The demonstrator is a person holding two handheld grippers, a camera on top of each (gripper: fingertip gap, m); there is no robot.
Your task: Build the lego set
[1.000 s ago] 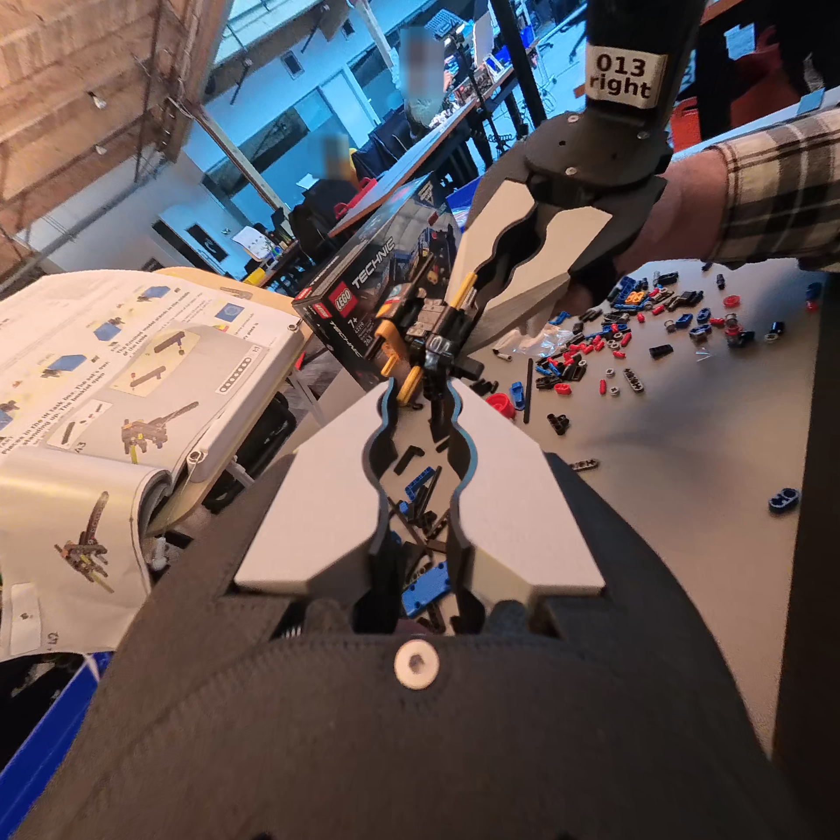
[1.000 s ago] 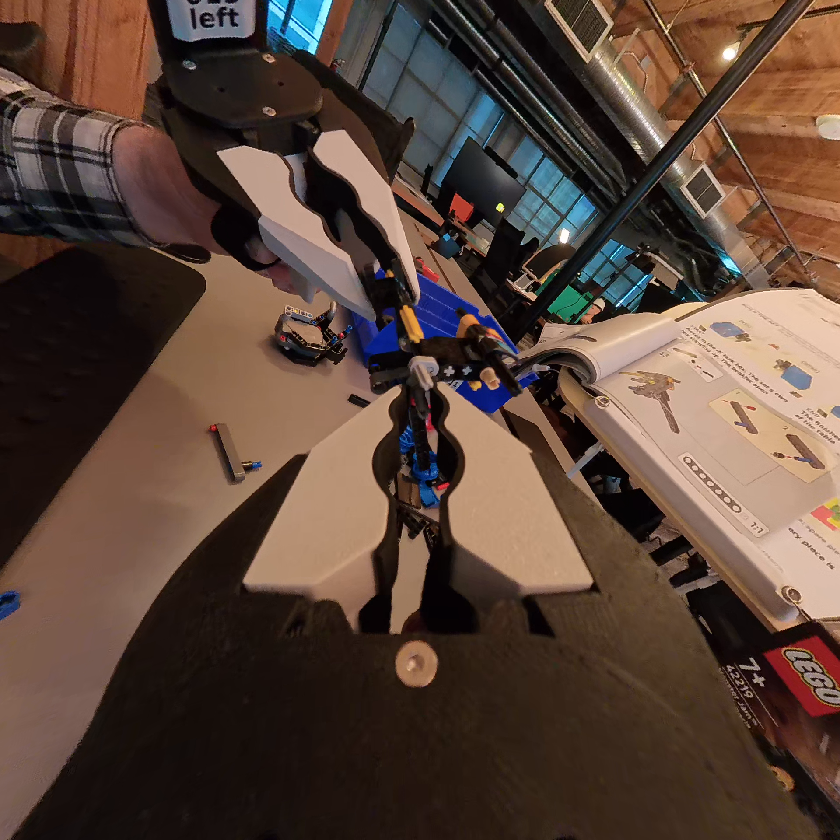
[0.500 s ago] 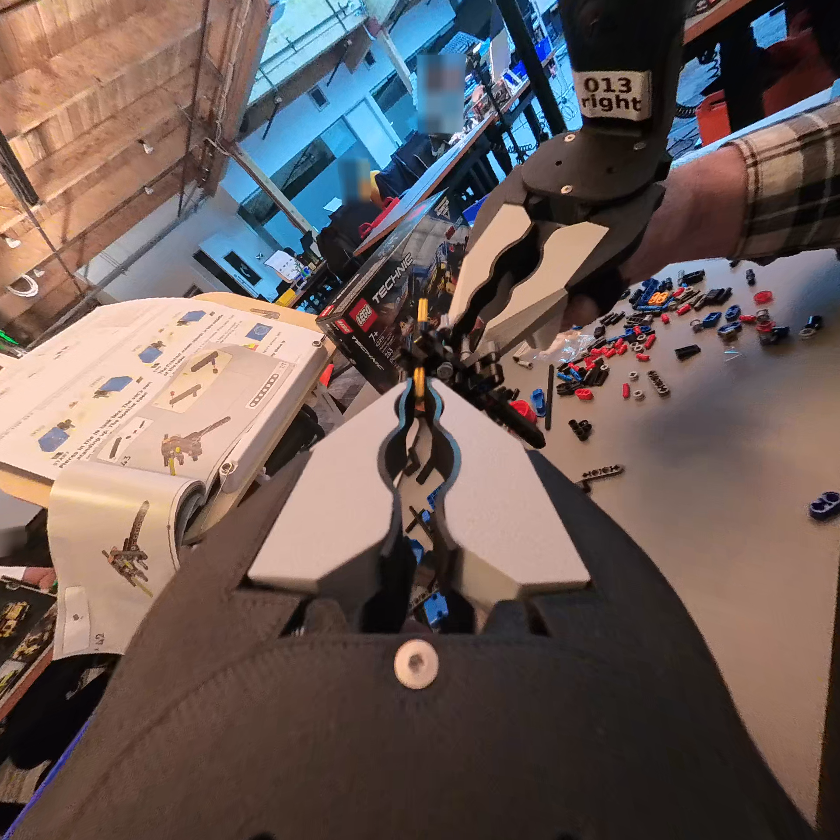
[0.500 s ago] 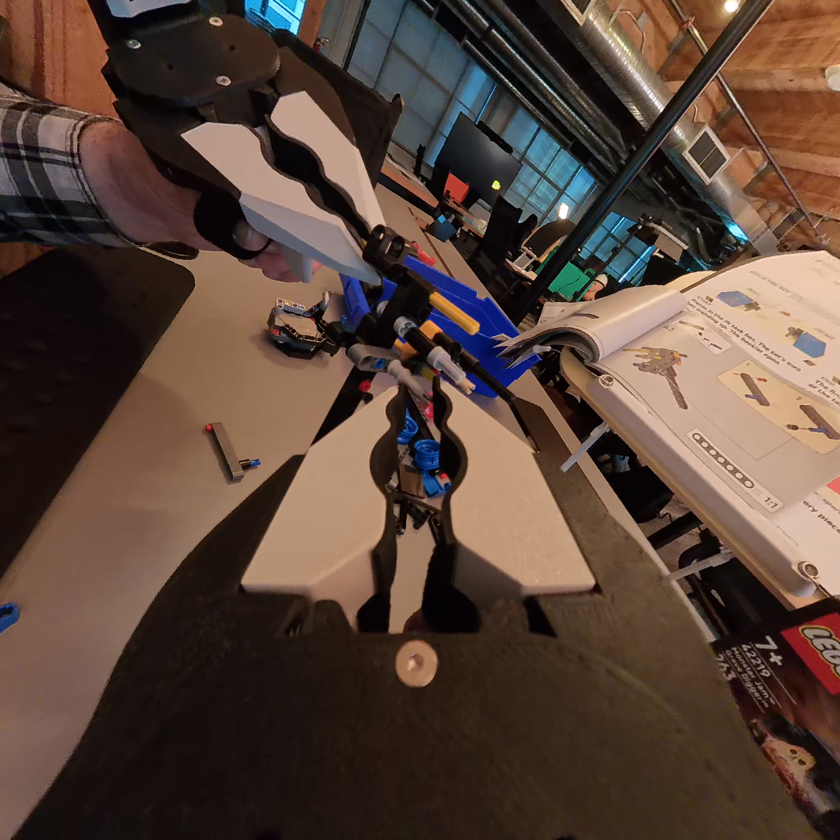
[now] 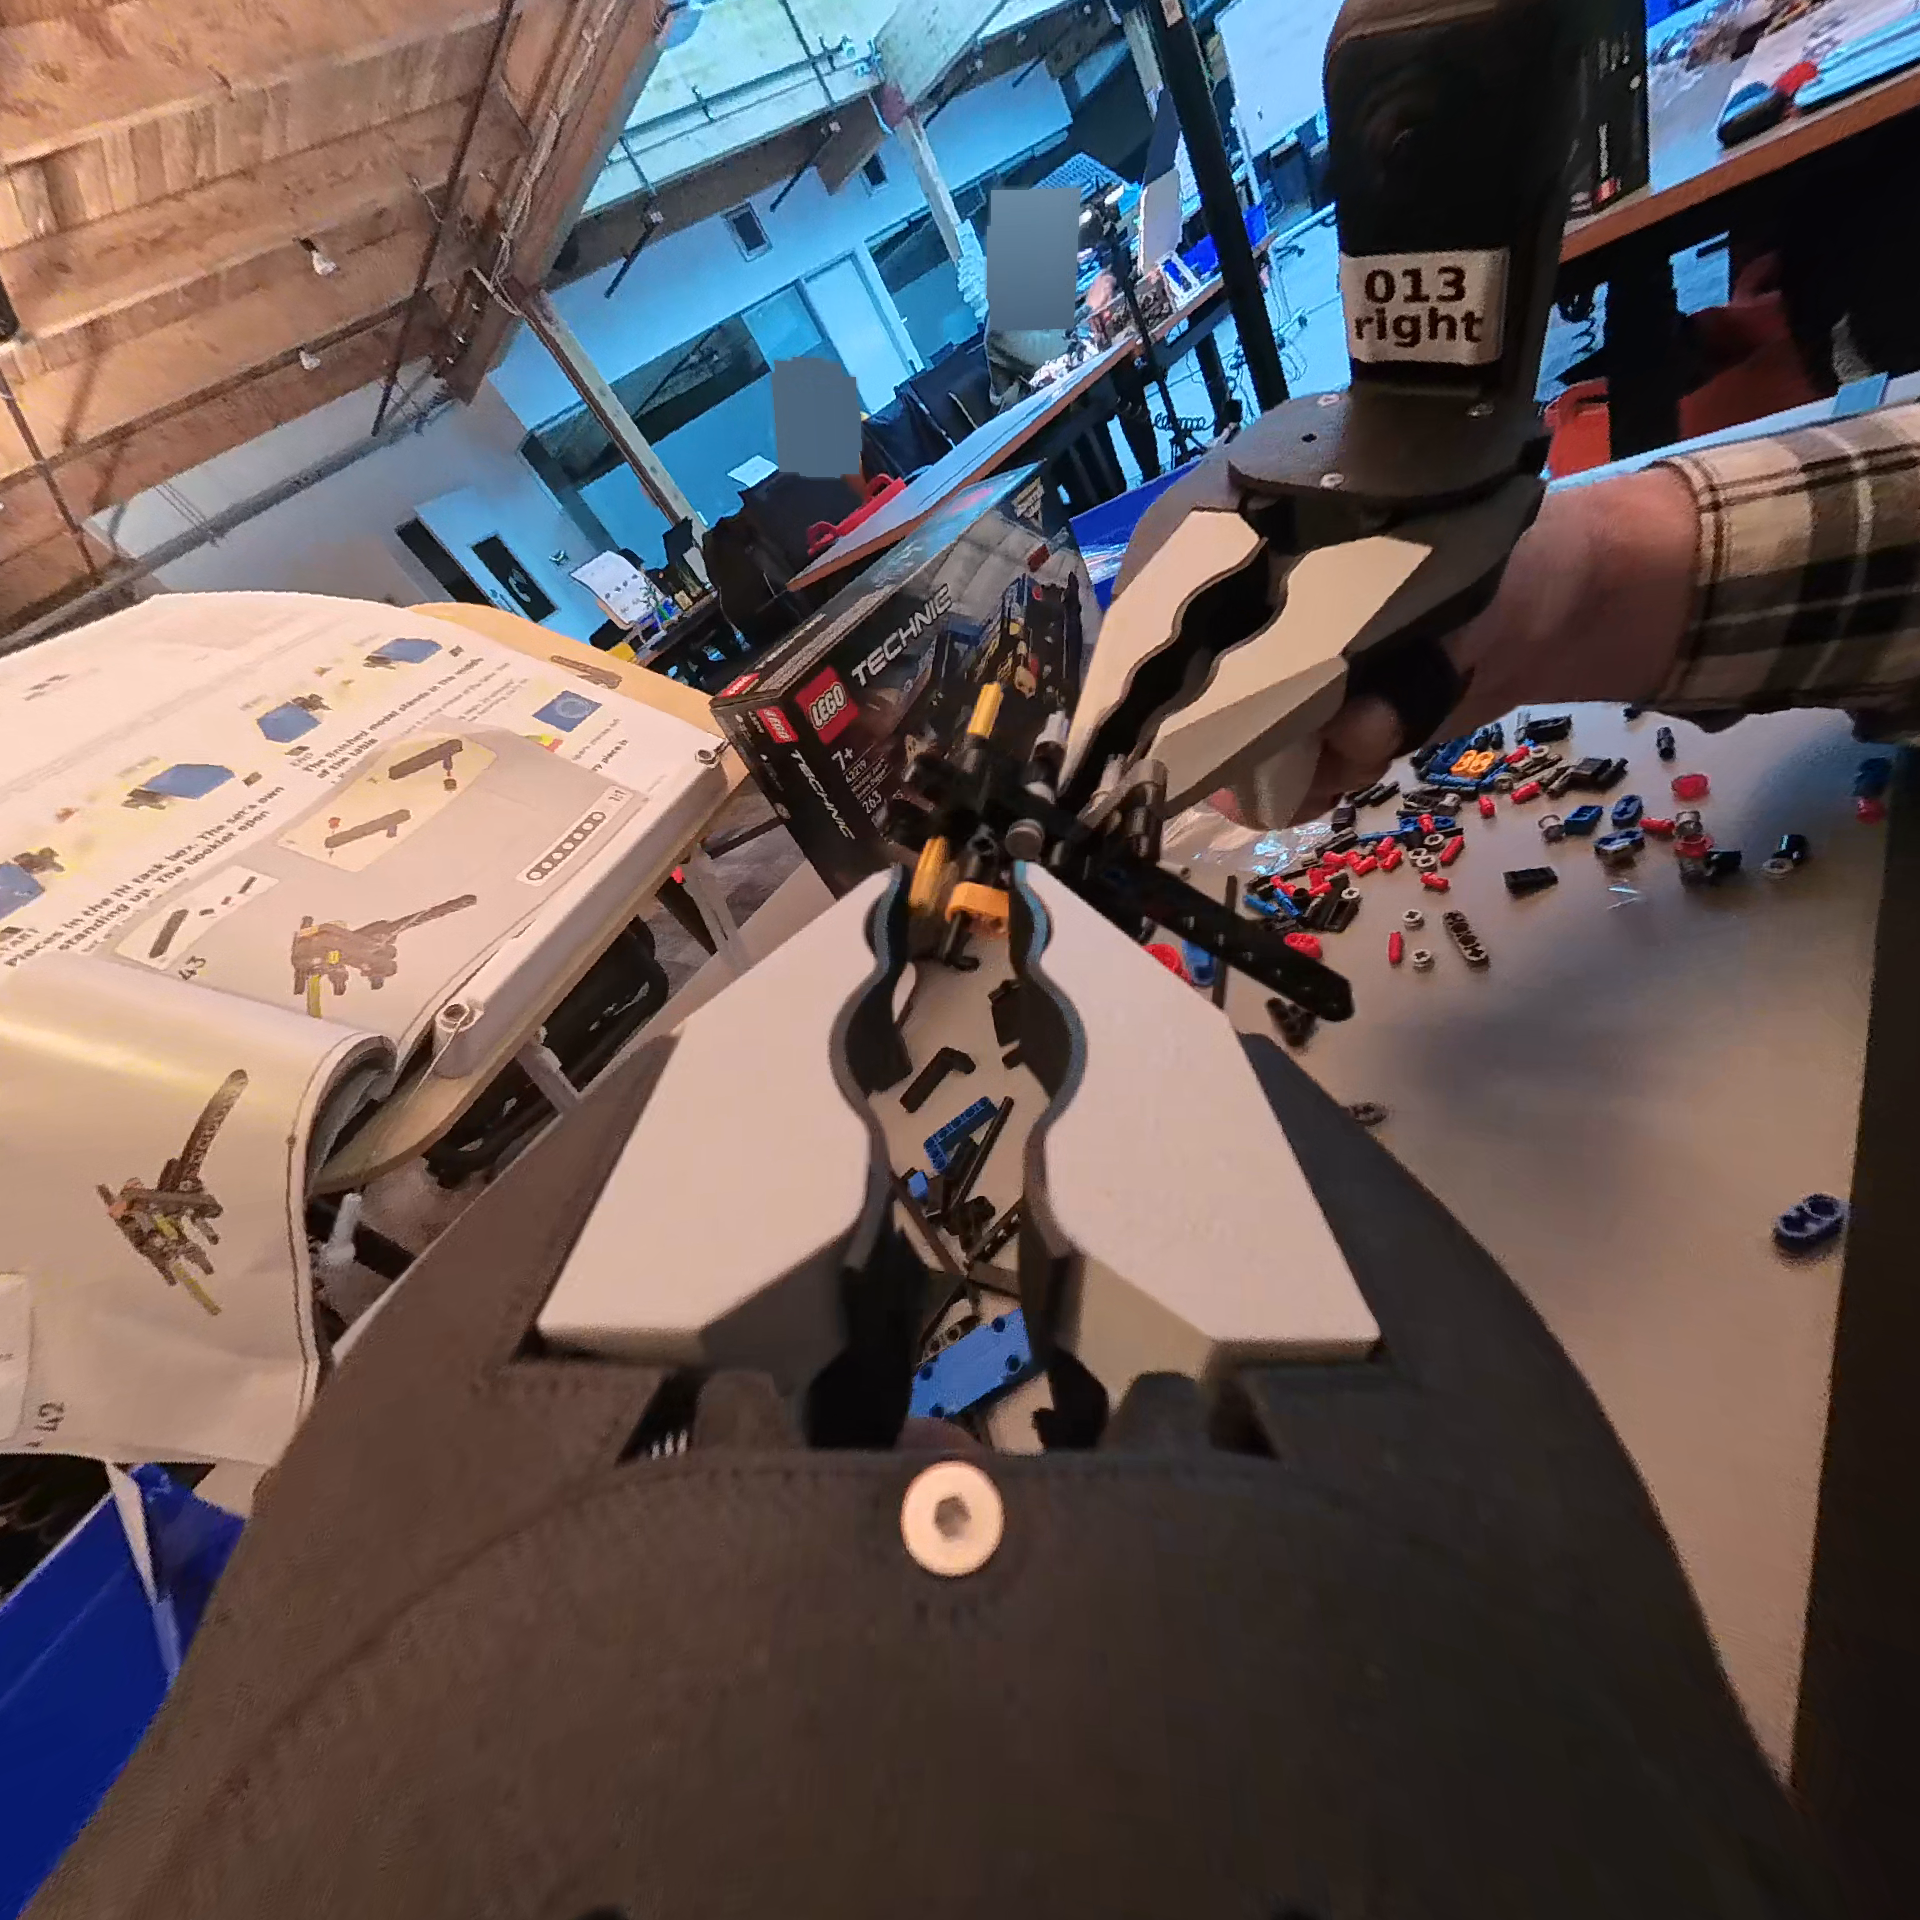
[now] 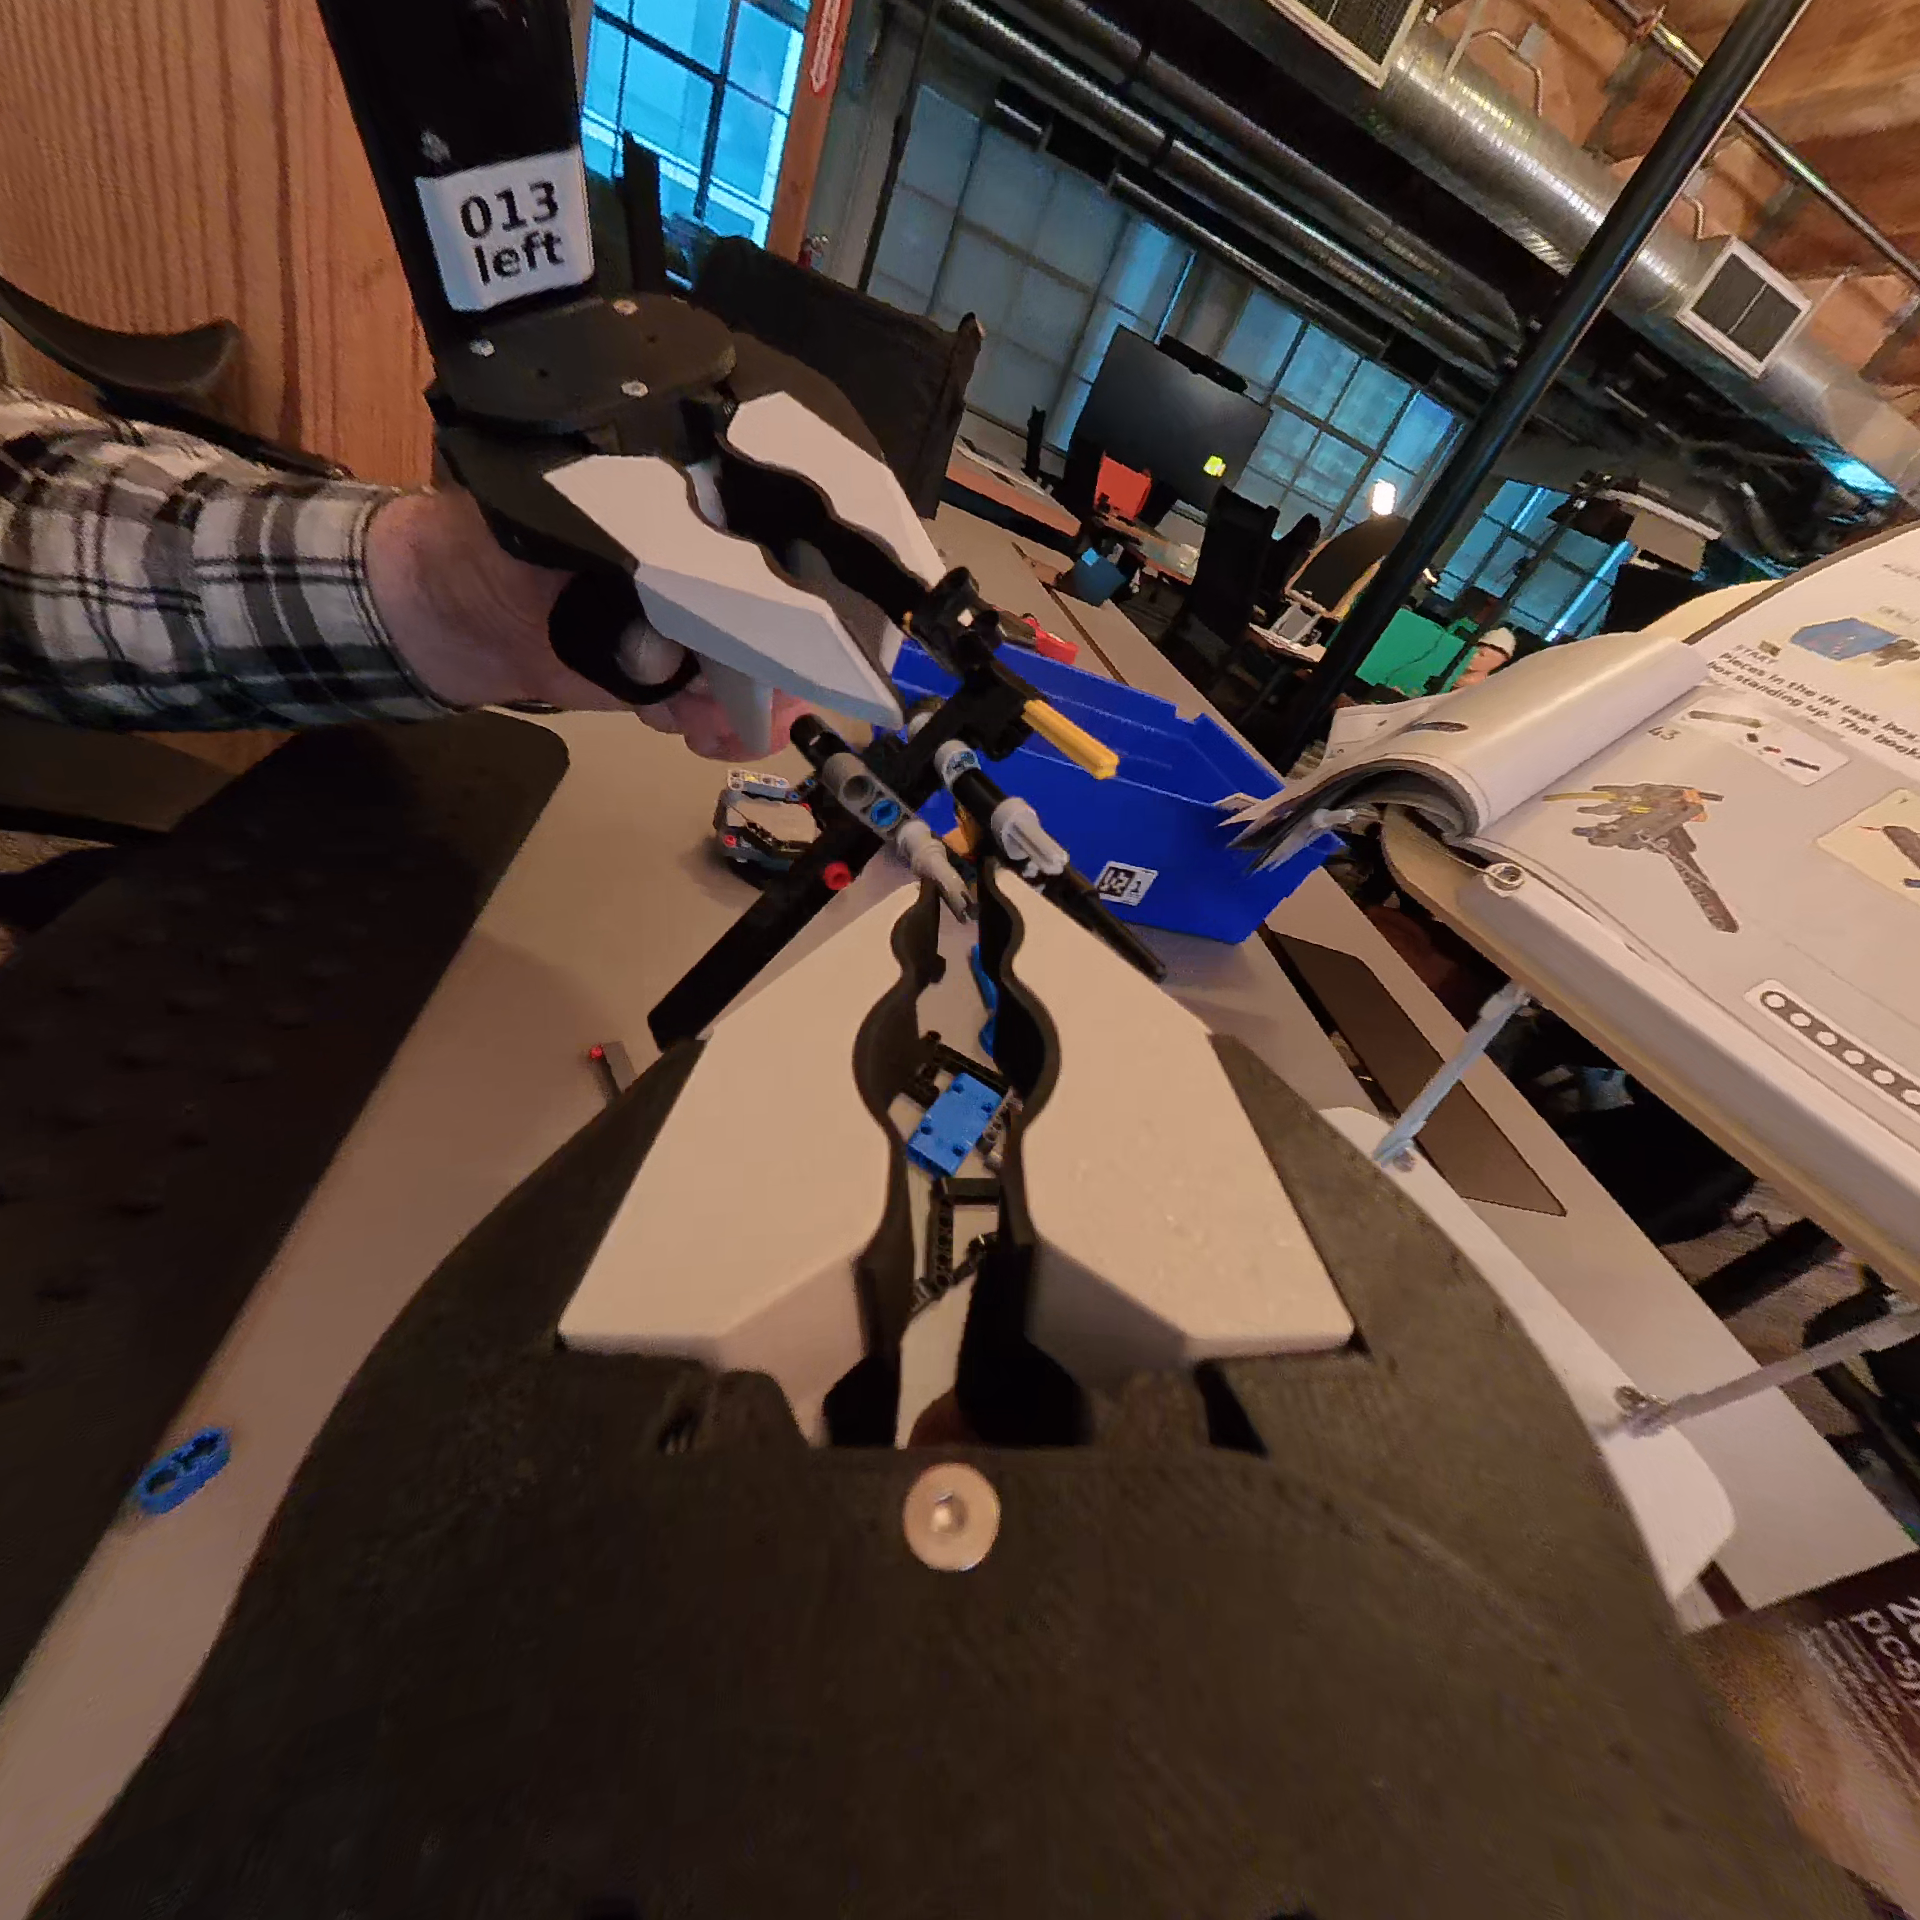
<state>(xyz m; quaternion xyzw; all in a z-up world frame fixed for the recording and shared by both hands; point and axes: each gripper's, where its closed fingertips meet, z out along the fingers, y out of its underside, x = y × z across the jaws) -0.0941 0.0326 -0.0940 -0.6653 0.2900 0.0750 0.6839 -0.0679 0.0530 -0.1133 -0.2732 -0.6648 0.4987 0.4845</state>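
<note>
left gripper (image 5: 956,894) and right gripper (image 6: 961,899), both clamped on 1 black-and-yellow lego assembly (image 5: 1023,831) held above the grey table (image 5: 1558,1091); loose pieces (image 5: 1455,831) far right, open instruction booklet (image 5: 312,779) left.

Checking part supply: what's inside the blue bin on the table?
Cannot tell. In the right wrist view the blue bin shows only its rim and outer wall; the held lego assembly and left gripper cover its opening.
</note>
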